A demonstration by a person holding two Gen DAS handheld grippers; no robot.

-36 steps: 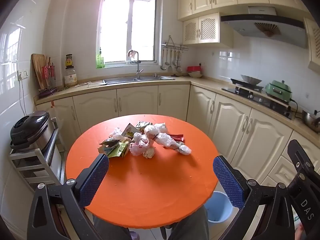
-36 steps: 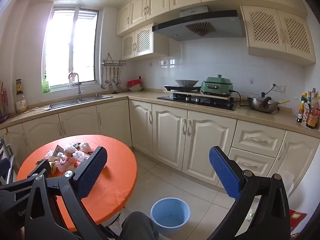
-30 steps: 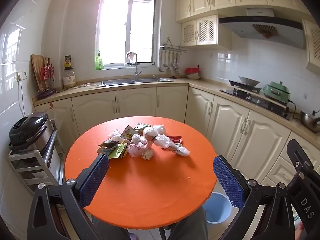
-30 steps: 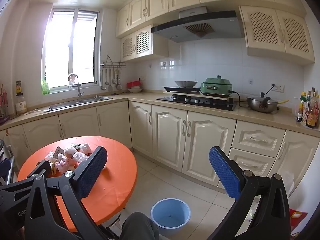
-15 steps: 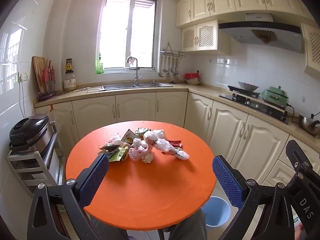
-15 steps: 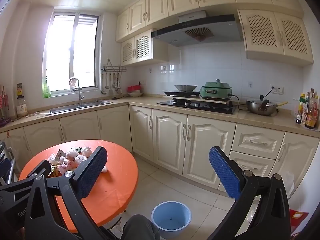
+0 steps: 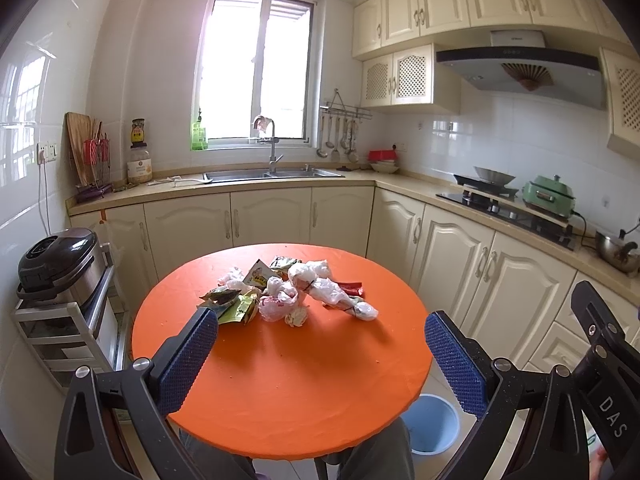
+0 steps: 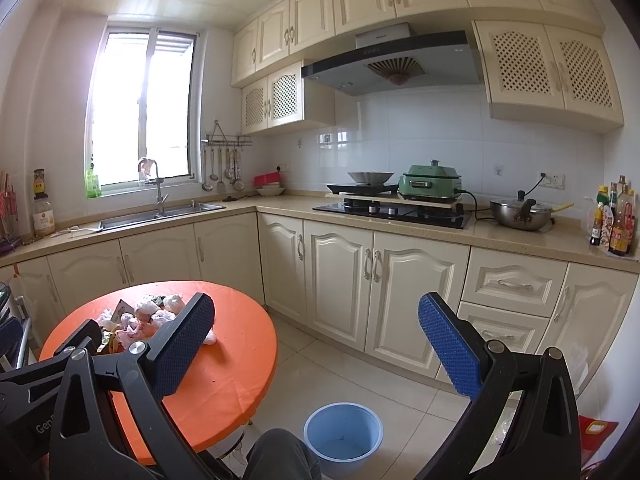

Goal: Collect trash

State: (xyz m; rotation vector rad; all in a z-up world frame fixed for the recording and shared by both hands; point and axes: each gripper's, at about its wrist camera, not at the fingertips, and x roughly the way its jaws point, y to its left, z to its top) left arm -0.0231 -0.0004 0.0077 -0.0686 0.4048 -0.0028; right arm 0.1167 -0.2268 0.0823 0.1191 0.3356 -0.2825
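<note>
Cream kitchen cabinets ring a round orange table [image 7: 280, 392] at the centre of the left wrist view. On its far half lies the trash pile [image 7: 288, 292]: crumpled white plastic bags, green snack wrappers and a red wrapper. Both the left gripper [image 7: 322, 354] and right gripper [image 8: 316, 346] hang spread wide and hold nothing, well short of the pile. A blue bin [image 8: 343, 436] on the floor at lower centre looks bare inside, so I judge collecting has not begun; every piece remains.
</note>
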